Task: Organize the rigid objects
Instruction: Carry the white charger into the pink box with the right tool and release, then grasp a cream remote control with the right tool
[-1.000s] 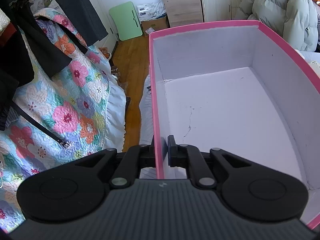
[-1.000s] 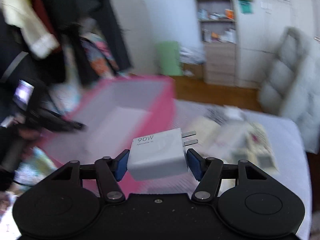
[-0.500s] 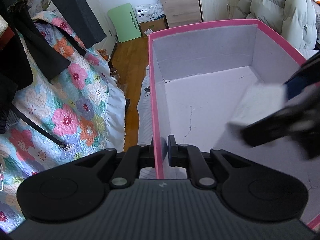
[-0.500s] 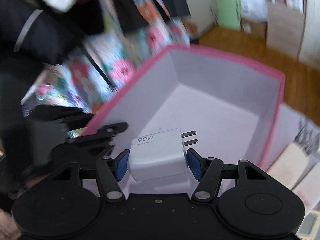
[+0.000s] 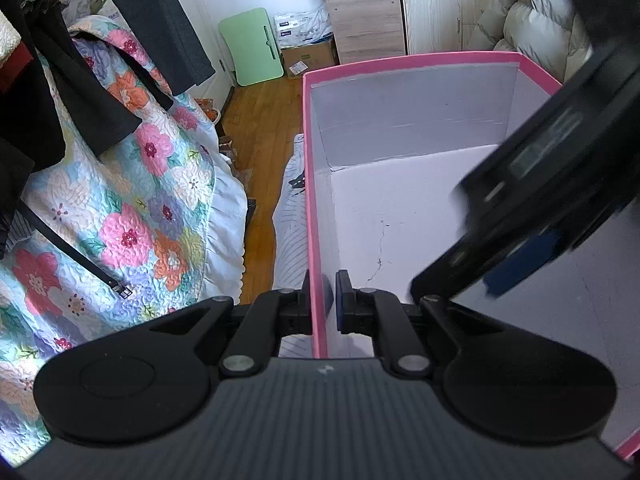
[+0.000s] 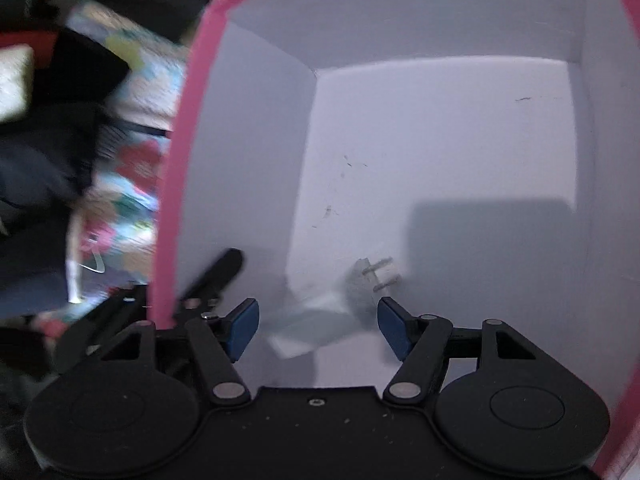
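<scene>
A pink box (image 5: 412,60) with a pale, bare inside stands open in front of me. My left gripper (image 5: 322,304) is shut on its left wall, one finger outside and one inside. My right gripper (image 6: 318,328) hangs low inside the box (image 6: 180,160), and its jaws are opening. Between them lies a white charger (image 6: 316,320), blurred and tilted with its prongs pointing up and right, and a gap shows at each pad. In the left wrist view the right gripper reaches in from the right, one blue pad (image 5: 520,264) showing; the charger is hidden there.
A floral quilt (image 5: 132,208) with dark clothes (image 5: 80,92) draped over it lies left of the box. Beyond are wooden floor (image 5: 260,128), a green folding table (image 5: 250,50), a wooden cabinet (image 5: 364,20) and a padded coat (image 5: 536,20).
The right gripper carried the charger from over the bed down into the pink box and rolled. Its jaws have widened and the charger has come loose and tilted. The left gripper has not moved.
</scene>
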Motion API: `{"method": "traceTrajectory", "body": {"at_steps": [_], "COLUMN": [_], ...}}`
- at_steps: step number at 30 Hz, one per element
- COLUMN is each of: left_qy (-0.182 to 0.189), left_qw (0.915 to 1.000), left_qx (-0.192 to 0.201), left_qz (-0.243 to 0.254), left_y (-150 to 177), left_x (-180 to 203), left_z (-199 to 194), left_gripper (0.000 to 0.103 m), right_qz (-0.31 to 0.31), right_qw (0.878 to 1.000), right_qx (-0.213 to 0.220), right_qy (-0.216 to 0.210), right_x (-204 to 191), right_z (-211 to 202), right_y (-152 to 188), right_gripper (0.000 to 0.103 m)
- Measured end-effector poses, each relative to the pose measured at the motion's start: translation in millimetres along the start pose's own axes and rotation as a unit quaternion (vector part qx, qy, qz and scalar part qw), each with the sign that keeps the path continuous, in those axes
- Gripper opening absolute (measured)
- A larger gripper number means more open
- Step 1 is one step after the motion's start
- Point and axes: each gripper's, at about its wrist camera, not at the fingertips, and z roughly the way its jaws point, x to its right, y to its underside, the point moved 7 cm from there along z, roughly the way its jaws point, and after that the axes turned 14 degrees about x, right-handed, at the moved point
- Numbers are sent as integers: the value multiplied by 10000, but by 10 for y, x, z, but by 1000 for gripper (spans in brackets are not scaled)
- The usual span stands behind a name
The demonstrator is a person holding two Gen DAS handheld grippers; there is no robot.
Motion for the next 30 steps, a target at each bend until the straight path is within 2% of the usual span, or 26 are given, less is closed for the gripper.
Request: {"method": "traceTrajectory", "body": {"at_steps": [5, 7, 9, 12, 16, 19, 23, 26, 27, 28, 30], "left_qy": [-48, -98, -151, -244, -384, -397, -407, -414, -402, -374, -277], "left_qw": [9998, 9996, 9995, 9994, 9986, 9988, 9987, 9988, 9990, 9991, 9996], "left_qx": [-98, -124, -136, -129, -105, -127, -128, -111, -97, -75, -30], "left_qz": [137, 216, 238, 229, 335, 265, 289, 219, 189, 156, 74], "left_y": [-12, -19, -26, -23, -33, -42, -53, -28, -22, -15, -7], "left_x": [32, 55, 62, 77, 97, 83, 71, 75, 67, 64, 44], "left_z": [18, 24, 28, 19, 20, 35, 53, 40, 37, 30, 18], "left_gripper": [7, 8, 8, 9, 12, 12, 12, 12, 12, 12, 12], "right_qz": [-1033, -1441, -1840, -2149, -2099, -1859, -1839, -1968, -2036, -2121, -2307], "right_qw": [9912, 9810, 9655, 9417, 9210, 9146, 9043, 9050, 9078, 9096, 9100], "right_qx": [824, 1292, 1794, 2418, 2884, 3071, 3000, 2745, 2592, 2445, 2240], "right_qy": [-44, 129, 427, 922, 1567, 1861, 2416, 2587, 2595, 2604, 2618], "right_x": [-249, -263, -197, 59, 623, 1040, 1537, 1753, 1808, 1857, 1873], "right_z": [-711, -1035, -1360, -1787, -2175, -2297, -2236, -2123, -2073, -2031, -1946], "right_y": [120, 144, 170, 220, 228, 286, 437, 588, 628, 667, 712], "right_gripper": [71, 71, 71, 71, 71, 71, 71, 67, 59, 55, 55]}}
